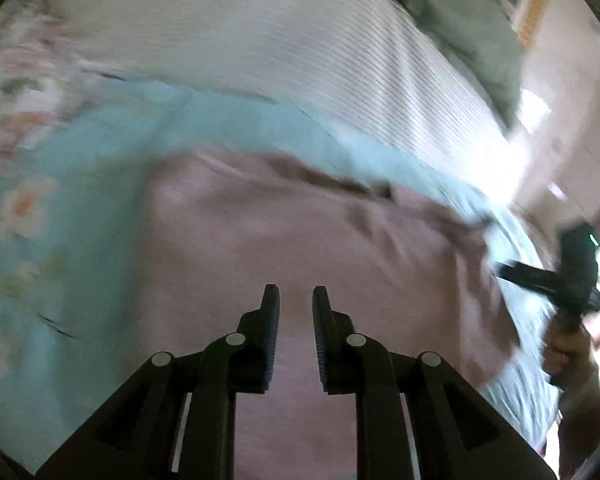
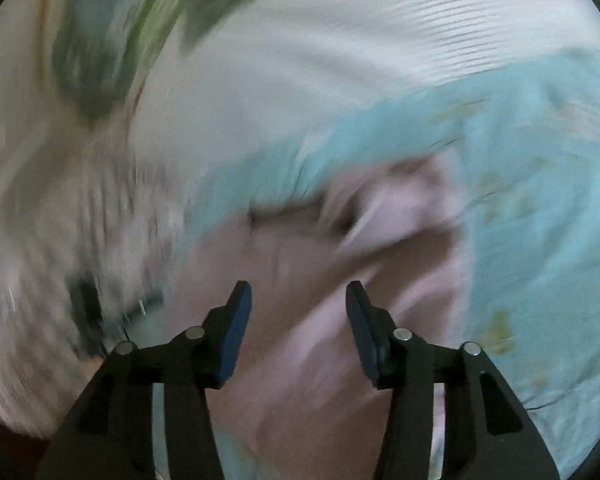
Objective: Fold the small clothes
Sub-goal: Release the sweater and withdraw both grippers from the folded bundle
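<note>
Floral blue bedding point(image 1: 60, 240) covers the bed, with a pink garment point(image 1: 300, 240) lying rumpled near its middle. Left gripper point(image 1: 296, 300) jaws narrowly apart, right gripper point(image 2: 298, 296) jaws spread, both empty above it. Folding looks barely begun. Striped white cover point(image 1: 300, 60) lies beyond.

A light blue bedsheet point(image 1: 80, 240) with pale flower prints covers the bed, and everything else sits around it. Just beyond its far edge lies a white striped cover point(image 1: 300, 48), its thin lines running across. Past that cover, at the far corner, rests a blurred green cushion or pillow point(image 1: 468, 28). To the right of the sheet, bright daylight point(image 1: 512, 160) washes out a pale wall point(image 1: 572, 80). Both views are smeared by motion, so finer detail cannot be told.
</note>
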The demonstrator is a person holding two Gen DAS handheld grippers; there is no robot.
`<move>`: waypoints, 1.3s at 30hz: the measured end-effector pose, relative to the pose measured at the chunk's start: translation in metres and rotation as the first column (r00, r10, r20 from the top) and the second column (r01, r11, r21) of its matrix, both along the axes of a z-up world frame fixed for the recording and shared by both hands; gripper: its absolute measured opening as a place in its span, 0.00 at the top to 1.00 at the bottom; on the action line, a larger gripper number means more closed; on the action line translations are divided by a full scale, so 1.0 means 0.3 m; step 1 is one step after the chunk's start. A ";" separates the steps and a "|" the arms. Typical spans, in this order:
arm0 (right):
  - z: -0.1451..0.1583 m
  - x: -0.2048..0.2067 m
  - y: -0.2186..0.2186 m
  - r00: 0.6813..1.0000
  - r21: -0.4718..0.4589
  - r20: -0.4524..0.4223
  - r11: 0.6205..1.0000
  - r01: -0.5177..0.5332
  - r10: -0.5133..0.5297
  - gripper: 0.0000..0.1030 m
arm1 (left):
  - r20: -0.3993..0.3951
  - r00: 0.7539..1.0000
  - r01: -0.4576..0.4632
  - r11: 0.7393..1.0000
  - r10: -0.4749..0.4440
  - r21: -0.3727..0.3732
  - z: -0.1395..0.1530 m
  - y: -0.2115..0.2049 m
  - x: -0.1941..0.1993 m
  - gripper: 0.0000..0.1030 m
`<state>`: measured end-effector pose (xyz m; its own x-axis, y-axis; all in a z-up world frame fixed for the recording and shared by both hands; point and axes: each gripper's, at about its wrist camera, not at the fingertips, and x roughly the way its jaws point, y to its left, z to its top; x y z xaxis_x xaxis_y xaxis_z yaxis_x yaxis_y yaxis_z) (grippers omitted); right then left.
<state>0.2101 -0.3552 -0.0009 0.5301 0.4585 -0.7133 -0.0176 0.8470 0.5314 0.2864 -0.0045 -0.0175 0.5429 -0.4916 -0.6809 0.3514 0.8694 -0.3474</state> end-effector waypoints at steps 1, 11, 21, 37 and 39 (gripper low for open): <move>-0.030 0.032 0.055 0.998 -0.032 -0.038 0.998 -0.061 0.060 0.58 | -0.014 1.000 0.026 1.000 -0.025 0.012 -0.020 -0.035 -0.005 0.84; -0.220 0.265 -0.213 0.934 -0.093 -0.129 0.942 0.323 -0.334 0.87 | -0.068 0.981 -0.175 0.978 0.183 0.110 -0.148 0.104 0.259 0.99; -0.076 -0.129 -0.102 0.950 0.066 -0.033 0.948 0.313 -0.311 0.74 | -0.036 0.961 -0.276 0.960 0.274 -0.052 -0.037 0.212 -0.108 0.78; -0.094 -0.455 0.108 0.957 0.144 -0.050 0.946 0.289 -0.285 0.68 | -0.201 0.951 -0.289 0.908 0.235 -0.305 -0.151 0.188 -0.526 0.45; -0.090 -0.464 0.127 0.960 0.145 -0.044 0.949 0.280 -0.277 0.61 | -0.221 0.944 -0.305 0.901 0.244 -0.308 -0.171 0.183 -0.516 0.40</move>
<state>0.0709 -0.3172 -0.0279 0.6367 0.3965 -0.6614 0.2211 0.7278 0.6491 0.1317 0.0504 -0.0687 0.5782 -0.5546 -0.5985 0.0232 0.7444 -0.6673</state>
